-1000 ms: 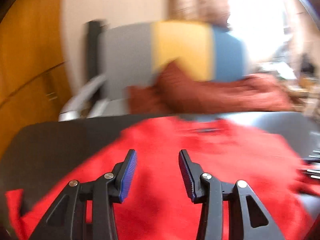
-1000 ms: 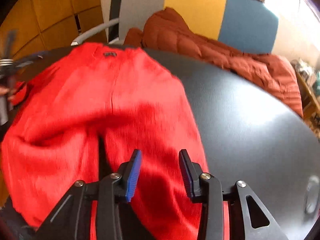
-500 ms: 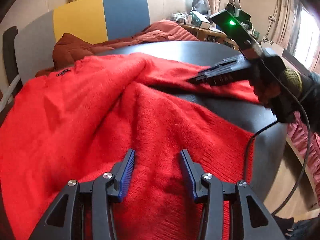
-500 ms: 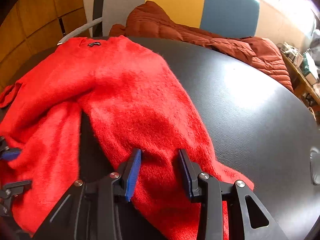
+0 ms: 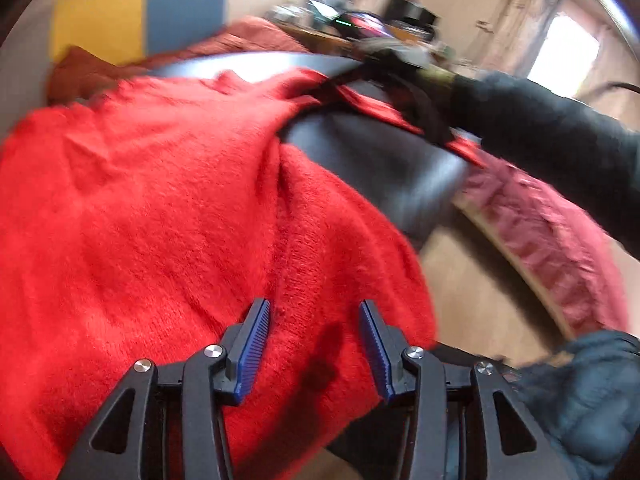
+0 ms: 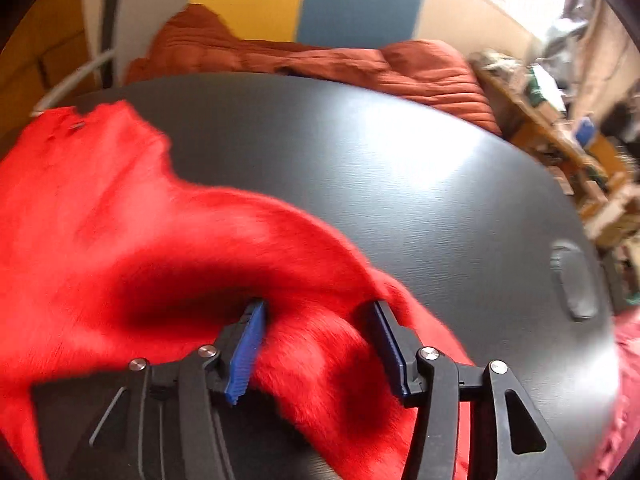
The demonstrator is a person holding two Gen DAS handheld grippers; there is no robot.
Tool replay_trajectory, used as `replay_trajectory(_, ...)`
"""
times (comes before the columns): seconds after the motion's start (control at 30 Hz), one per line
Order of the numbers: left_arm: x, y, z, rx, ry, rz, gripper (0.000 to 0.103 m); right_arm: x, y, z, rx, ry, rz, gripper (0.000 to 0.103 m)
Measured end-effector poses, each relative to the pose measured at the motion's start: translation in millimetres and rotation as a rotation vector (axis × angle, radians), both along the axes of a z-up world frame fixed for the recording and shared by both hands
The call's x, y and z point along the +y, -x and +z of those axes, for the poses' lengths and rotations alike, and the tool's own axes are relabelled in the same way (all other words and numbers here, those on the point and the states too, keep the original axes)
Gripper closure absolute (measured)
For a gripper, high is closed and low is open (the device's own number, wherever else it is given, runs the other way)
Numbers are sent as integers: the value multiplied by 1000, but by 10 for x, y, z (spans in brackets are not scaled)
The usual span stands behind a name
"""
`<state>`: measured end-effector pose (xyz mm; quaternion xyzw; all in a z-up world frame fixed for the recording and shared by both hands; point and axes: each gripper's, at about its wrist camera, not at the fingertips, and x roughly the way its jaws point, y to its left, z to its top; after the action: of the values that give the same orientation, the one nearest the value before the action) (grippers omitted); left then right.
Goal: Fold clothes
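Mostly, both wrist views are filled by a bright red fuzzy knit sweater (image 5: 168, 208) spread over a dark round table (image 6: 420, 184), with part of the knit hanging off the near edge. At the left of the scene, the left gripper (image 5: 314, 350) hovers low over the sweater with its blue-padded jaws well apart, holding nothing; whether it touches the fabric cannot be told. Farther right, the right gripper (image 6: 320, 344) also has its jaws spread wide, and a raised fold of the sweater sits between them, not yet pinched. The sweater looks soft, light and floppy, with a brushed pile that should give the ribbed pads good friction; it will likely sag and stretch if lifted from one point, so a hem, cuff or sleeve edge, taken at two spread points, seems the best hold. A small dark neck tag (image 6: 76, 126) shows at the collar, but it is too blurred to read. No other writing or brand is legible. Beyond the table lies a rust-coloured quilted jacket (image 6: 320, 60) on a seat.
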<state>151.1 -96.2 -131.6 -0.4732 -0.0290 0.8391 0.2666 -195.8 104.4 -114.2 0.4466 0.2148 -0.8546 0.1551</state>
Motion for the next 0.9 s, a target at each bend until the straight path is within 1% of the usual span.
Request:
replay_trajectory(0.03,-20,-2,21,-27,-47,-21,61,1,29,6,28,-45,-21,47)
replay_trajectory(0.07,-54,4,51,-49,-93,-36,65,-10,53,15,63,-107,-39,47)
replay_trajectory(0.1,-149,40,124,-40,-136,-18,65,-17,60,25,92,-153,-52,47)
replay_trajectory(0.13,-255,72,218,-8,-153,19,65,-4,37,61,106,-165,-52,47)
replay_trajectory(0.2,-525,165,402,63,-142,118,65,23,-13,136,134,-187,-52,48)
replay_trajectory(0.23,-695,263,479,104,-107,195,65,50,-83,193,150,-181,-42,48)
replay_trajectory(0.3,-962,441,523,132,-59,298,65,122,-254,325,168,-143,-15,47)
replay_trajectory(0.33,-1091,561,522,141,-25,355,65,145,-374,389,168,-106,7,47)
replay_trajectory(0.4,-1289,831,479,155,45,455,66,129,-714,491,135,-1,86,46)
replay_trajectory(0.47,-1440,1032,374,146,101,518,65,77,-1039,513,47,121,202,46)
replay_trajectory(0.53,-1585,1202,246,129,149,570,65,-42,-1365,451,-46,202,331,46)
replay_trajectory(0.57,-1641,1265,183,120,172,595,65,-137,-1562,384,-90,225,394,46)
replay_trajectory(0.63,-1615,1200,57,99,209,631,65,-289,-1830,240,-155,241,470,46)
replay_trajectory(0.67,-1654,1161,-40,75,223,648,64,-364,-1952,158,-178,234,499,46)
replay_trajectory(0.7,-1636,1093,-88,94,236,654,59,-405,-2037,91,-192,221,513,46)
replay_trajectory(0.77,-1607,952,-177,129,260,666,58,-391,-2161,39,-174,207,513,45)
replay_trajectory(0.83,-1634,777,-186,138,261,687,57,-271,-2153,39,-191,206,498,45)
replay_trajectory(0.9,-1673,615,-196,140,251,722,57,-171,-2109,29,-188,180,509,45)
